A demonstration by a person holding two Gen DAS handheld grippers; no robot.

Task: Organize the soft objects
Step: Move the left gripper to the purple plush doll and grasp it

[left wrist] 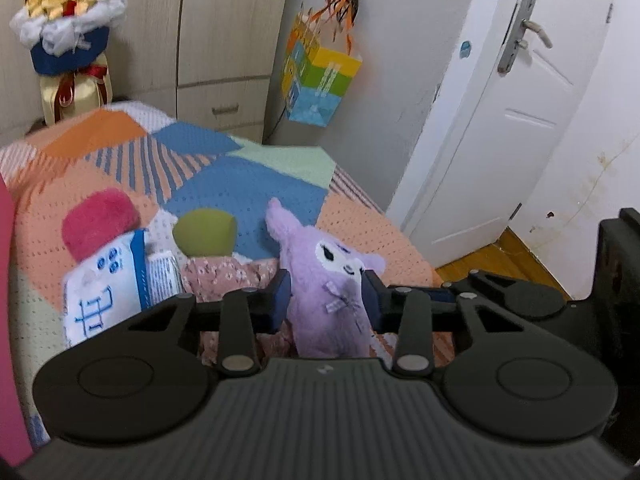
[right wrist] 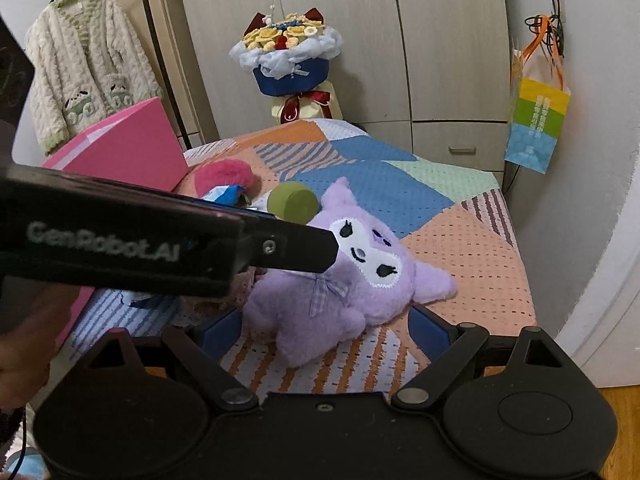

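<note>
A purple plush toy (left wrist: 328, 280) lies on the patchwork bedspread (left wrist: 248, 176). My left gripper (left wrist: 326, 300) has its blue pads on both sides of the plush body and is shut on it. In the right wrist view the same plush (right wrist: 340, 280) lies ahead, and the left gripper's body crosses from the left with one fingertip (right wrist: 316, 250) at the plush head. My right gripper (right wrist: 326, 330) is open, its pads wide apart around the plush's lower body without touching. A white-and-blue plush with a pink top (left wrist: 108, 264) and a green-headed doll in a floral dress (left wrist: 206, 236) lie to the left.
A pink box (right wrist: 132, 148) stands at the bed's left side. A bouquet (right wrist: 290, 56) stands by the wardrobe (right wrist: 400, 40) behind the bed. A colourful gift bag (left wrist: 320, 76) hangs on the wall. A white door (left wrist: 512, 100) is at the right. A cardigan (right wrist: 84, 64) hangs left.
</note>
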